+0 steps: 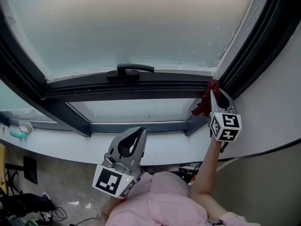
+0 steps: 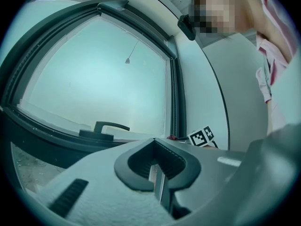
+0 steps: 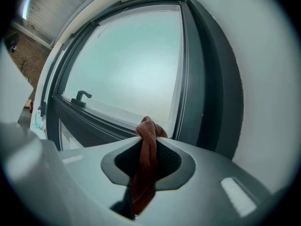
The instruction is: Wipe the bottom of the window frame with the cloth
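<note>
Firstly, right gripper [image 1: 214, 92]: jaws pinched a reddish-brown cloth [image 3: 146, 157], raised at the far right.
Cloth place: bunched against the lower right corner of the dark window frame [image 1: 141, 92], touching it.
Left gripper [image 1: 138, 134]: jaws pressed together on nothing, held low and near, apart from the frame.
Window handle [image 1: 135, 70]: lay on the bottom rail, left of the cloth.

The cloth [image 3: 146, 159] is rusty red. The window frame [image 1: 141, 92] is dark grey, almost black, and its handle [image 1: 134, 70] is black. The glass [image 1: 141, 27] is a pale milky grey. The left gripper [image 1: 137, 134] and the right gripper [image 1: 215, 92] are light grey, with black-and-white square markers. The sleeve [image 1: 160, 201] is pale pink.
</note>
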`<state>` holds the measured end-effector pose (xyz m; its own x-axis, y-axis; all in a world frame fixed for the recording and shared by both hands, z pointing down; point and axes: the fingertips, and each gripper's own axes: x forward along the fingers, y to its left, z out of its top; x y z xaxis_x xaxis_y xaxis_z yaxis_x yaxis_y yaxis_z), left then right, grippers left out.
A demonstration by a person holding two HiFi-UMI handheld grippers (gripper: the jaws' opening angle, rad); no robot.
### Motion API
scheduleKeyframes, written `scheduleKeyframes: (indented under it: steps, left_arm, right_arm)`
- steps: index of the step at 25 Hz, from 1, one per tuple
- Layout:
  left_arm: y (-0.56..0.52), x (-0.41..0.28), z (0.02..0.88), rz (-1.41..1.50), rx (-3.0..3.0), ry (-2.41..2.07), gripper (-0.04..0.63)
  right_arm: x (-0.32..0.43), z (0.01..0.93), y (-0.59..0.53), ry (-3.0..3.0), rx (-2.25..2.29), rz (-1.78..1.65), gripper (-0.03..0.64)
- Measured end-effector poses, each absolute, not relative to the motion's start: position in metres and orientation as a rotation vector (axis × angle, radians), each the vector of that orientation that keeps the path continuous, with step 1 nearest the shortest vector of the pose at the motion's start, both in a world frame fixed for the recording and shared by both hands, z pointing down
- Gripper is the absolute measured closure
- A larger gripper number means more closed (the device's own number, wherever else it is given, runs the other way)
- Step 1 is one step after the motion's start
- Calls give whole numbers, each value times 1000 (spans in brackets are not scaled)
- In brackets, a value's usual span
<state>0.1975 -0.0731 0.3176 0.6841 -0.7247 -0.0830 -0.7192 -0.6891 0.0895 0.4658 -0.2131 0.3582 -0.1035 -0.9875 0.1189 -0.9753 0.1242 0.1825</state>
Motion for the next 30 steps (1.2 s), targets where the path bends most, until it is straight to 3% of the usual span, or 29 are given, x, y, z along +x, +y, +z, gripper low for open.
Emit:
scheduleKeyframes:
  steps: [19,23,30]
  left_arm:
    - [-63,164,320,-183,2779,-1293,597]
    - [-60,146,322,-183,2760,-1312,598]
    - [-56,114,320,-185,2758,-1298,598]
  right_arm:
    - [473,356,-207,-2056,2013,-74,546]
    - [417,341,-197,-2275,1961,-71,546]
    - [255,335,-190,-2671,1597,-48,547]
